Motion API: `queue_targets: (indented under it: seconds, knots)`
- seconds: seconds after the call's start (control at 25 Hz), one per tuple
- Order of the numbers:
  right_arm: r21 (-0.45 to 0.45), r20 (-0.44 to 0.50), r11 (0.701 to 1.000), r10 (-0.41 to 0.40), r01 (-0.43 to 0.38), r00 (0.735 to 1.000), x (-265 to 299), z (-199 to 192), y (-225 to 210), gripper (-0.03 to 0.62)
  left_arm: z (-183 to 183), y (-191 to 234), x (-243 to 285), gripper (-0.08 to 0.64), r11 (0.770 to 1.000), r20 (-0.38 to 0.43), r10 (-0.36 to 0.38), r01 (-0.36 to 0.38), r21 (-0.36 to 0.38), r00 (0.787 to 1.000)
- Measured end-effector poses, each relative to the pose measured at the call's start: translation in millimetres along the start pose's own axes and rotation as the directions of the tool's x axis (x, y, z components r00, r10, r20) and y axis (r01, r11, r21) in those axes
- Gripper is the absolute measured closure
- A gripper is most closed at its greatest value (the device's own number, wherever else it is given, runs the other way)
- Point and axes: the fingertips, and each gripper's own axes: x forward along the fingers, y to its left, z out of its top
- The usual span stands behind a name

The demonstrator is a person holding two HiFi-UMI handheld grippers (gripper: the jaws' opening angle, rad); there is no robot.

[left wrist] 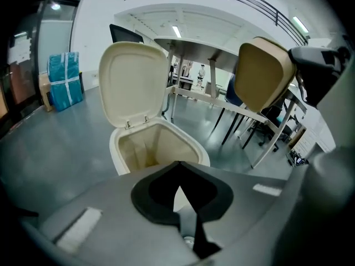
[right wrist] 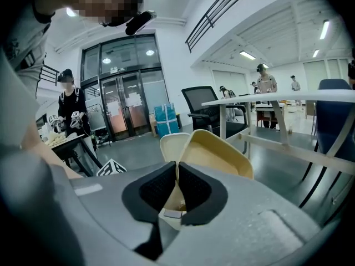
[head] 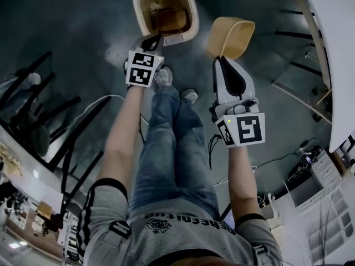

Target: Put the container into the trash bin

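The cream trash bin (head: 165, 13) stands on the floor ahead of me with its lid (left wrist: 133, 85) swung up and its inside open (left wrist: 158, 146). A tan plastic container (head: 230, 36) hangs in the air to the bin's right, about level with it. My right gripper (head: 221, 59) is shut on the container's rim (right wrist: 219, 154), and the bin's lid (right wrist: 169, 143) shows just behind. My left gripper (head: 152, 39) is shut with nothing in it, its tips at the bin's near edge. In the left gripper view the container (left wrist: 263, 73) sits upper right, above and beside the bin.
A white table (head: 333, 49) runs along the right, with its legs (left wrist: 238, 121) behind the bin. Black chair bases (head: 39, 110) stand at the left. My shoes (head: 166, 76) are just short of the bin. A person (right wrist: 69, 107) stands by glass doors, and others stand farther back.
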Motion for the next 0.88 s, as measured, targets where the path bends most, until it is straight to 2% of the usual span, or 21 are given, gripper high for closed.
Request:
queue_targets:
  seconds: [0.44,0.88]
  knots:
    - [-0.032,0.007,0.997,0.069,-0.069,0.998,27,13,22,0.569,46,16,-48,0.546,0.999,0.166,0.026,-0.019,-0.043,0.986]
    - [-0.067,-0.007,0.989,0.132,-0.132,0.991,51,23,45,0.569,78,38,-100,0.546,0.993,0.316,0.083,-0.05,-0.111,0.945]
